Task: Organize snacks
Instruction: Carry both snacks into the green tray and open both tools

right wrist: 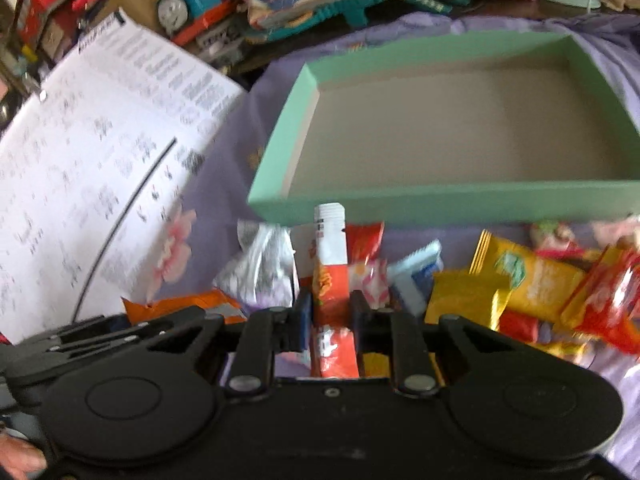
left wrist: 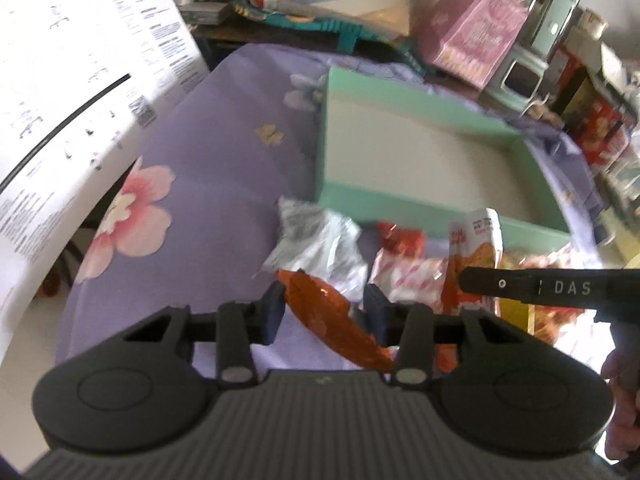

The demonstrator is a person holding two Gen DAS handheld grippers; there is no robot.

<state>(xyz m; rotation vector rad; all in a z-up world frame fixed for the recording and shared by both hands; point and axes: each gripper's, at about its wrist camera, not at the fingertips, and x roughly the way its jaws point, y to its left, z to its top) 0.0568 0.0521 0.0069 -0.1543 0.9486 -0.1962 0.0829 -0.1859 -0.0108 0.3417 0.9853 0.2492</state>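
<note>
A mint green box [left wrist: 384, 200] [right wrist: 440, 196] with a bare brown bottom lies on the purple flowered cloth [left wrist: 224, 160]. In front of it lies a heap of snack packets. My left gripper [left wrist: 326, 308] has its jaws around a shiny orange packet [left wrist: 320, 308]; a small gap shows on the right side. My right gripper [right wrist: 330, 312] is shut on an orange and white sachet [right wrist: 330, 272] that stands upright between its pads. In the left wrist view the right gripper's arm [left wrist: 540, 286] crosses in front of that sachet [left wrist: 476, 248].
A silver packet [left wrist: 316, 244] [right wrist: 260, 268], a pink-striped packet [left wrist: 408, 280], yellow packets [right wrist: 528, 280] and red packets [right wrist: 608, 304] lie in the heap. A large white printed carton [left wrist: 80, 100] [right wrist: 100, 160] stands left. Toys, books and boxes crowd the far side.
</note>
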